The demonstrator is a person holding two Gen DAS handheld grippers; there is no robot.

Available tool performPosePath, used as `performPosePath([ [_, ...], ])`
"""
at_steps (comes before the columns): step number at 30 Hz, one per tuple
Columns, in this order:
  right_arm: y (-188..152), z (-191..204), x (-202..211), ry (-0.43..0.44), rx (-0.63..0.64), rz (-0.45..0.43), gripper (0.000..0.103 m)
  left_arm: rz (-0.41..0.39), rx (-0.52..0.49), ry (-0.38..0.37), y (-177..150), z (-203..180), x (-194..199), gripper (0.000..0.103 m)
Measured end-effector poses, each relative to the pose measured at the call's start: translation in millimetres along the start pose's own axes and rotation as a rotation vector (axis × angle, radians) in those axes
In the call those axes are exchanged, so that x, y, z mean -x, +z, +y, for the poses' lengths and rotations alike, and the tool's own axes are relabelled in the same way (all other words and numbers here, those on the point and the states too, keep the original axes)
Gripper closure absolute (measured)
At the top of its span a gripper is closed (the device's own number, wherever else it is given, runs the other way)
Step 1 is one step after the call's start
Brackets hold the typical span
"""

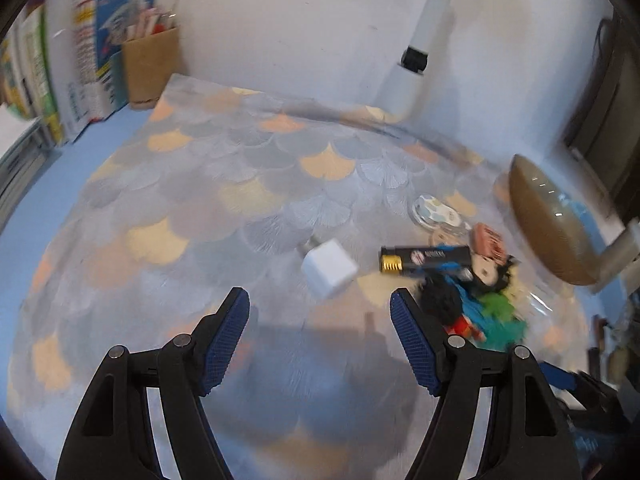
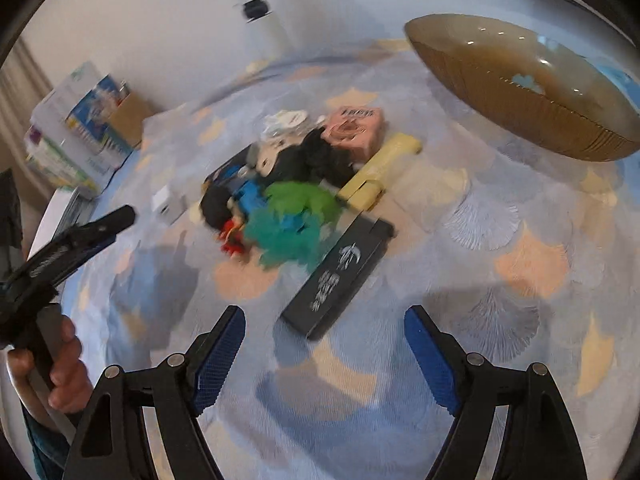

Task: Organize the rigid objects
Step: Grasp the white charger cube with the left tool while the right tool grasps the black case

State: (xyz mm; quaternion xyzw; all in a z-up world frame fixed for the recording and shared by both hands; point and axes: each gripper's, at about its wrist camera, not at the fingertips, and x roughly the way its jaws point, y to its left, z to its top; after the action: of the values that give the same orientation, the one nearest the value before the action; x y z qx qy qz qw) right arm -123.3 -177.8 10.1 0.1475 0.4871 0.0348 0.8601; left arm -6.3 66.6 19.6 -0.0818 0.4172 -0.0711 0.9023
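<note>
My left gripper (image 1: 320,296) is open and holds nothing. A white charger cube (image 1: 329,269) lies on the cloth just beyond its fingertips. To the right of the cube lies a black cylinder with a gold end (image 1: 424,261) against a pile of small toys (image 1: 480,304). My right gripper (image 2: 324,312) is also open and empty, hovering over the near end of a flat black box (image 2: 340,276). Behind that box are green and teal fluff (image 2: 296,220), a yellow case (image 2: 380,172) and a pink box (image 2: 354,128). A brown glass bowl (image 2: 520,92) stands at the right.
A scale-patterned cloth (image 1: 200,200) covers the blue table. Books and a cardboard box (image 1: 150,68) stand at the back left, and a white pole (image 1: 420,52) rises at the back. A hand (image 2: 64,368) holds the left gripper at the right view's left edge.
</note>
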Motion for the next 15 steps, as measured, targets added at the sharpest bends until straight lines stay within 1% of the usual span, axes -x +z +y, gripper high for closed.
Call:
performPosePath([
  [1, 1, 1, -1, -0.01, -0.008, -0.012, 0.022, -0.001, -0.01, 0.031, 5, -6, -9, 0.032],
  [3, 3, 5, -6, -0.033, -0.014, -0.021, 0.022, 0.005, -0.031, 0.06, 11, -13, -22, 0.032],
  [4, 5, 8, -9, -0.042, -0.016, -0.017, 0.022, 0.01, -0.035, 0.062, 12, -15, -24, 0.034],
  [5, 7, 12, -11, -0.053, -0.014, -0.016, 0.022, 0.021, -0.044, 0.065, 13, -18, -29, 0.04],
  [6, 8, 15, -12, -0.066, -0.005, -0.026, 0.022, 0.03, -0.047, 0.071, 12, -18, -31, 0.042],
  [9, 14, 26, -17, -0.09, 0.033, -0.035, 0.022, 0.04, -0.034, 0.063, 8, -15, -34, 0.044],
  [10, 14, 32, -20, -0.12, 0.052, -0.04, 0.021, 0.038, -0.028, 0.065, 7, -13, -34, 0.044],
  [12, 15, 37, -26, -0.152, 0.082, -0.056, 0.021, 0.03, -0.018, 0.069, 6, -9, -34, 0.046],
  [13, 15, 38, -27, -0.172, 0.095, -0.063, 0.026, 0.03, -0.015, 0.073, 5, -7, -35, 0.053],
  [14, 13, 39, -27, -0.199, 0.11, -0.073, 0.039, 0.035, -0.011, 0.07, 6, -5, -36, 0.058],
  [15, 13, 38, -25, -0.215, 0.127, -0.083, 0.046, 0.039, -0.007, 0.066, 6, -5, -37, 0.062],
])
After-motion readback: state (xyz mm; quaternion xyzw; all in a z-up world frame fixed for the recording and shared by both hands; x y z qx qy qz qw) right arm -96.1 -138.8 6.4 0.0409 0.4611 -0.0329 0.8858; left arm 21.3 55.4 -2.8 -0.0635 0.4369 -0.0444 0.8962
